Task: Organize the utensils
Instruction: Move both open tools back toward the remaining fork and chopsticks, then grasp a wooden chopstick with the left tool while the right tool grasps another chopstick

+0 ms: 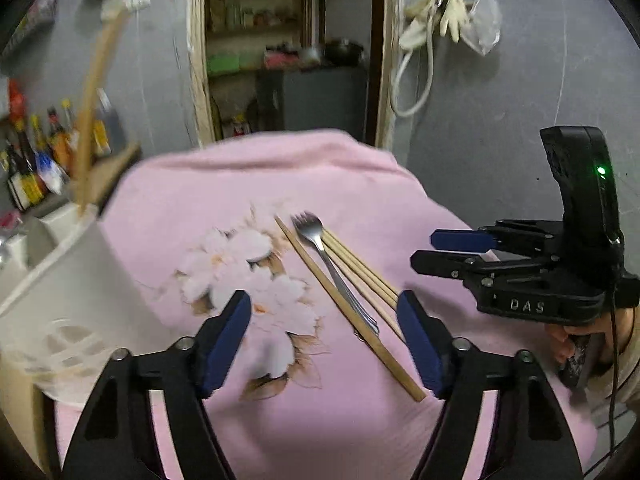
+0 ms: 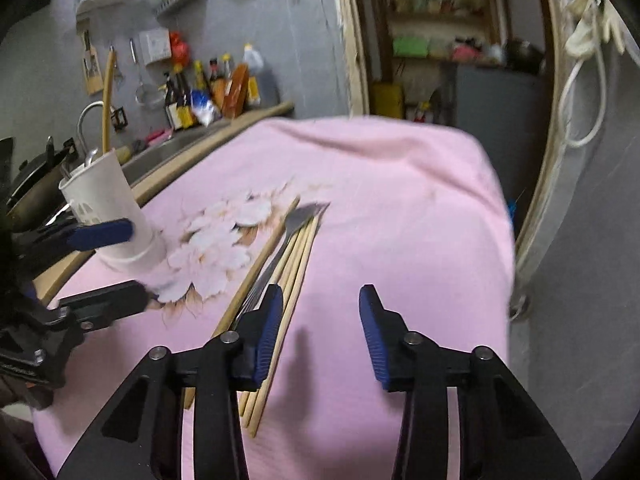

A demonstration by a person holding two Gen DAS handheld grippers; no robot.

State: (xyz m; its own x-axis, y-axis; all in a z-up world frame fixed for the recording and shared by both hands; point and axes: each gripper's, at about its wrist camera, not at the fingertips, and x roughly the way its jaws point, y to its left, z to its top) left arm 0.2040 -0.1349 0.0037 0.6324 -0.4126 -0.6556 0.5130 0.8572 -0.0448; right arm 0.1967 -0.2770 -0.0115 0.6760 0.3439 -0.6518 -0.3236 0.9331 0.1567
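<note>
A metal fork (image 1: 318, 238) lies among several wooden chopsticks (image 1: 362, 274) on a pink flowered cloth (image 1: 360, 176). My left gripper (image 1: 323, 304) hovers open over their near ends, and one chopstick runs between its fingers untouched. A white slotted utensil holder (image 1: 60, 280) stands close at the left with a wooden handle in it. My right gripper (image 1: 424, 251) hangs at the right, a hand under it. In the right wrist view, my right gripper (image 2: 321, 294) is open over bare cloth, its left finger above the chopsticks (image 2: 298, 260) and fork (image 2: 304, 216). The holder (image 2: 108, 200) stands behind my left gripper (image 2: 136, 260).
A sink with a tap (image 2: 86, 120) and a row of sauce bottles (image 2: 208, 88) sit along the counter to the left. Behind the cloth-covered table is a doorway with shelves (image 1: 280, 40). The cloth drops off at the right edge (image 2: 504, 240) by a grey wall.
</note>
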